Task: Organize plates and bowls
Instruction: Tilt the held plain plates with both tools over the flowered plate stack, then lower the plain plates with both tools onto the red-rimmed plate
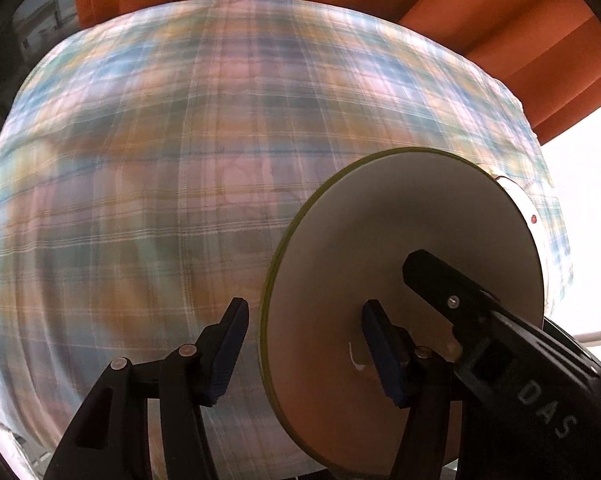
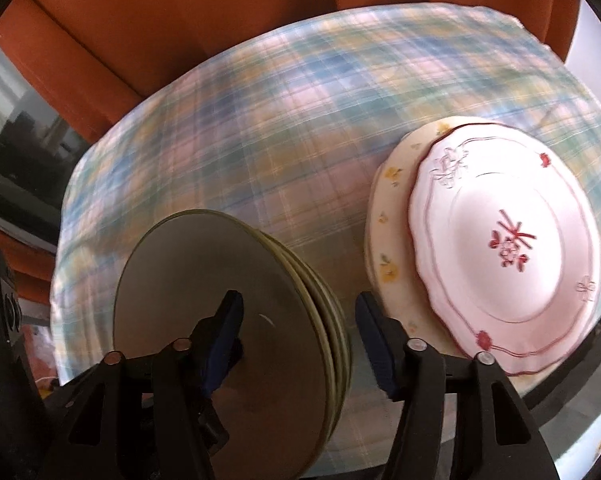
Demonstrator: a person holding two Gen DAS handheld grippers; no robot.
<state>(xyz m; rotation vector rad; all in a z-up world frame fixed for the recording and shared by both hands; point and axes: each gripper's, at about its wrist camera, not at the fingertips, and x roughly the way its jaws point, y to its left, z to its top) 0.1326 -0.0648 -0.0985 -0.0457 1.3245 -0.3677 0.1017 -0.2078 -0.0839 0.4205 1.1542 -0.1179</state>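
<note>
A stack of green-rimmed plates [image 2: 220, 280] stands on edge over the plaid tablecloth; its pale underside [image 1: 400, 240] fills the lower right of the left wrist view. Both grippers straddle the stack's rim from opposite sides with jaws wide apart. My left gripper [image 1: 302, 344] has one finger [image 1: 384, 352] against the underside. My right gripper [image 2: 296, 340] has one finger [image 2: 224, 336] across the stack's face. The right gripper's black body [image 1: 500, 340] shows in the left wrist view. A pink plate with red flowers [image 2: 504, 248] lies on a cream flowered plate [image 2: 392, 220] at right.
The plaid tablecloth [image 2: 260, 140] covers a round table [image 1: 160, 180]. Orange chairs [image 2: 180, 20] stand behind it; an orange chair [image 1: 500, 40] shows at the far edge. The table's near edge [image 2: 560, 392] lies just under the flat plates.
</note>
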